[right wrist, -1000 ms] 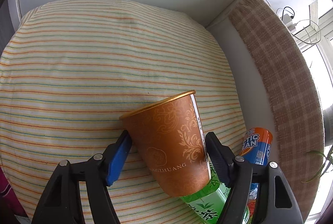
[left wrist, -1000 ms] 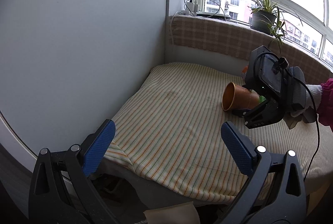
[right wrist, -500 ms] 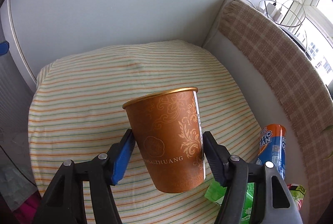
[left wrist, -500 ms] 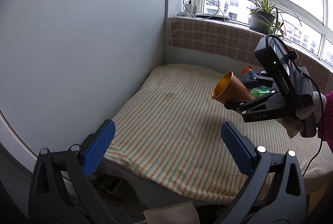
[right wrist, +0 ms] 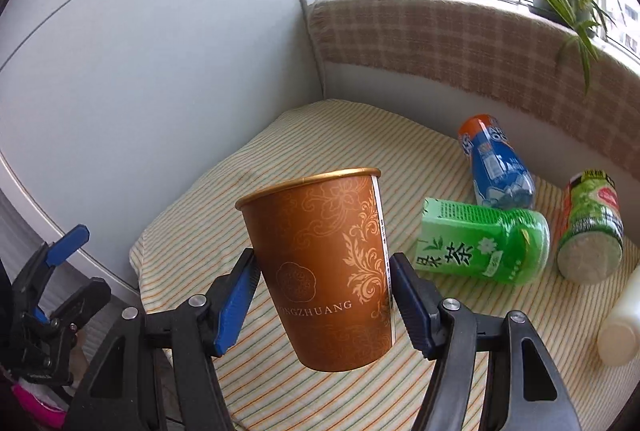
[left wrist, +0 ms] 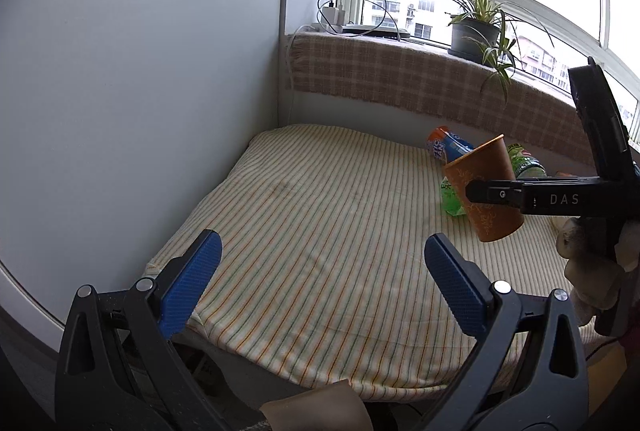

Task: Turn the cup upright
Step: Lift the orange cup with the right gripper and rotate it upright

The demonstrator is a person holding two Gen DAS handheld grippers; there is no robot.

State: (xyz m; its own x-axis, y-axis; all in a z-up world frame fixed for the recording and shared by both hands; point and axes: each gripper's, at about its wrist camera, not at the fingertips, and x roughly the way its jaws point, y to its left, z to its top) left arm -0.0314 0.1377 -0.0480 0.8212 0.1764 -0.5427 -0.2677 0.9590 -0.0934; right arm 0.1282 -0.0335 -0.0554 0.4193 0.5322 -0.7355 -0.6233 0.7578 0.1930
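Cup: the brown paper cup (right wrist: 320, 267) is hanging in the air above the striped cloth (right wrist: 320, 135), mouth up and leaning a little, its base not touching anything.
Right gripper: the right gripper (right wrist: 322, 295) is pinching the cup's lower half between its two blue pads, one on each side wall; from the left wrist view the same grip is showing side-on (left wrist: 486, 195).
Left gripper: the left gripper (left wrist: 320, 281) is hovering near the front edge of the cloth with its fingers spread wide, gripping nothing.
Step in hand: the turning part is looking nearly done, since the rim is already facing up; the cup is waiting to be set down.
Next move: probably levelling the last bit of tilt, lowering the base flat onto a bare patch of cloth, then easing the pads apart.
Watch for: the green tea bottle (right wrist: 484, 243), blue bottle (right wrist: 498, 167) and green jar (right wrist: 592, 227) are lying just to the right, so the free cloth to the left is looking safer; the soft surface may be letting a light cup tip.
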